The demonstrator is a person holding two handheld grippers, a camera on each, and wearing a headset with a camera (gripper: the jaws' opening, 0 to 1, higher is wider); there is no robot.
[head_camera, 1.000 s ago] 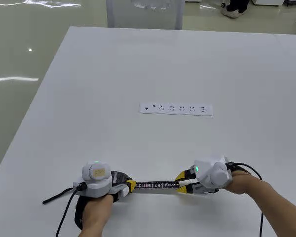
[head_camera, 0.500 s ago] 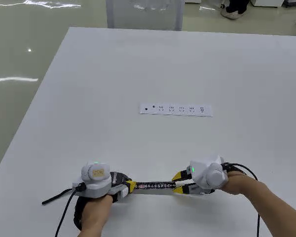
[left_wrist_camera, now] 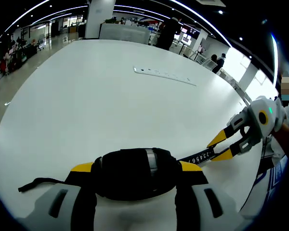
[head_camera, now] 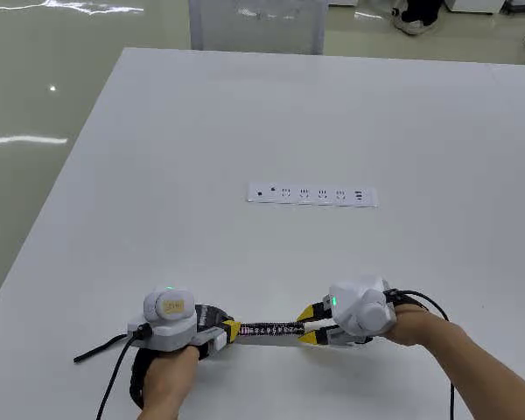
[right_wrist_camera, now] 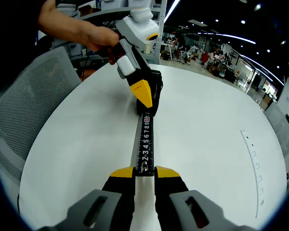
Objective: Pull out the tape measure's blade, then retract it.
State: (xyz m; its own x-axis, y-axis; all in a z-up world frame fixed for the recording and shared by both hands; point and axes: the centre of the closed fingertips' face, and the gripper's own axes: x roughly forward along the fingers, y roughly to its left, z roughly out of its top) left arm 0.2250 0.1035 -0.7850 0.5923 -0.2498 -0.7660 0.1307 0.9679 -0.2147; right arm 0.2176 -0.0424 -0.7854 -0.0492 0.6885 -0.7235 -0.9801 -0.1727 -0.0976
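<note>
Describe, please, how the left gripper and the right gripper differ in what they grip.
The left gripper clamps the black tape measure case; the right gripper pinches the blade at its end. The left gripper's jaws stand wide apart; the right gripper's nearly meet. Both have yellow-tipped jaws and face each other.

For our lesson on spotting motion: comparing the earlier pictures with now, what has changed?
The right gripper, shut on the blade, moved toward the left gripper, leaving less blade exposed. The left gripper, its tape measure case and the power strip stayed put.

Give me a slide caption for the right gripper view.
Right gripper pinches the blade end; left gripper holds the case.
</note>
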